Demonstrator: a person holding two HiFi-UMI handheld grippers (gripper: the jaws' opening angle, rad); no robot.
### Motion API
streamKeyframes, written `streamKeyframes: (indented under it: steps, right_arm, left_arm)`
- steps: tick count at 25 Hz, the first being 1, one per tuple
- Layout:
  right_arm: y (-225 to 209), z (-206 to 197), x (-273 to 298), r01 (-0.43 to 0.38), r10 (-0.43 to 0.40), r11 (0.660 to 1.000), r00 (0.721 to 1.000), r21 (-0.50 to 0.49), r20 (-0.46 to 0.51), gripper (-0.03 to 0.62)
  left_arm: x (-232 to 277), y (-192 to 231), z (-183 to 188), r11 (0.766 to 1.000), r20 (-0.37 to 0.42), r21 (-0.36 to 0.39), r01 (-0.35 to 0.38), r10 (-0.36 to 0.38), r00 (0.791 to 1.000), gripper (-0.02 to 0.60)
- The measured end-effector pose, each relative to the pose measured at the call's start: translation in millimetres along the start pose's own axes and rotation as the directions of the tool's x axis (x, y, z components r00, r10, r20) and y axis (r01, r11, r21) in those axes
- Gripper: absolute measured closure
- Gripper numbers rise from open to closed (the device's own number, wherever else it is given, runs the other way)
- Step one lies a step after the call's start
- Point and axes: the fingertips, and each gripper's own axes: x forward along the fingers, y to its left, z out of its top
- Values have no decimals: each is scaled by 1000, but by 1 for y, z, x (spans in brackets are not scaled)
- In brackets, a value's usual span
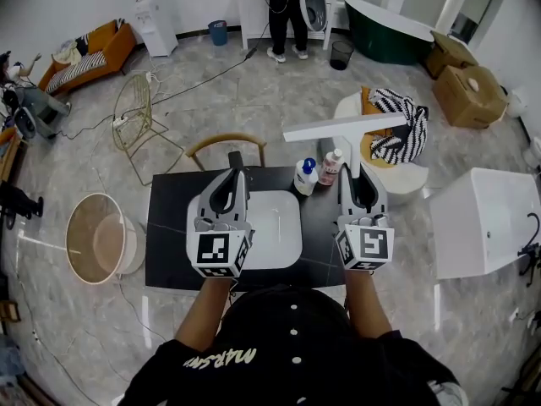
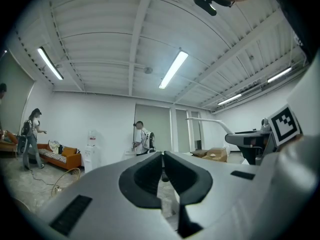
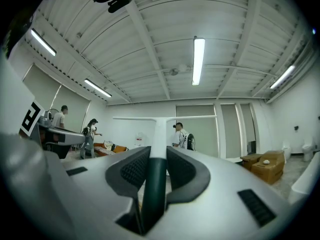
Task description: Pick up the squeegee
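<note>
The squeegee has a long white blade on a white stem with a dark green handle. It is lifted above the black table, blade level and farthest from me. My right gripper is shut on the green handle. In the right gripper view the squeegee runs straight out between the pads, and the right gripper clamps it from both sides. My left gripper hovers over the table's left half, shut with nothing in it. The left gripper shows its tips together in its own view.
A white basin sits in the table's middle. Two bottles stand at its far right corner. A wooden chair is behind the table, a white cabinet to the right, a round basket to the left.
</note>
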Motion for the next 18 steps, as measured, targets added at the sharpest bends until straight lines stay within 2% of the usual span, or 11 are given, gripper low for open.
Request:
streamKeyframes:
  steps: [18]
  right_arm:
    - [9,-8,0,-32,32,999,999,0,-19,511]
  left_arm:
    - [0,-2,-1,1000,4,-1,-5,5,1000,560]
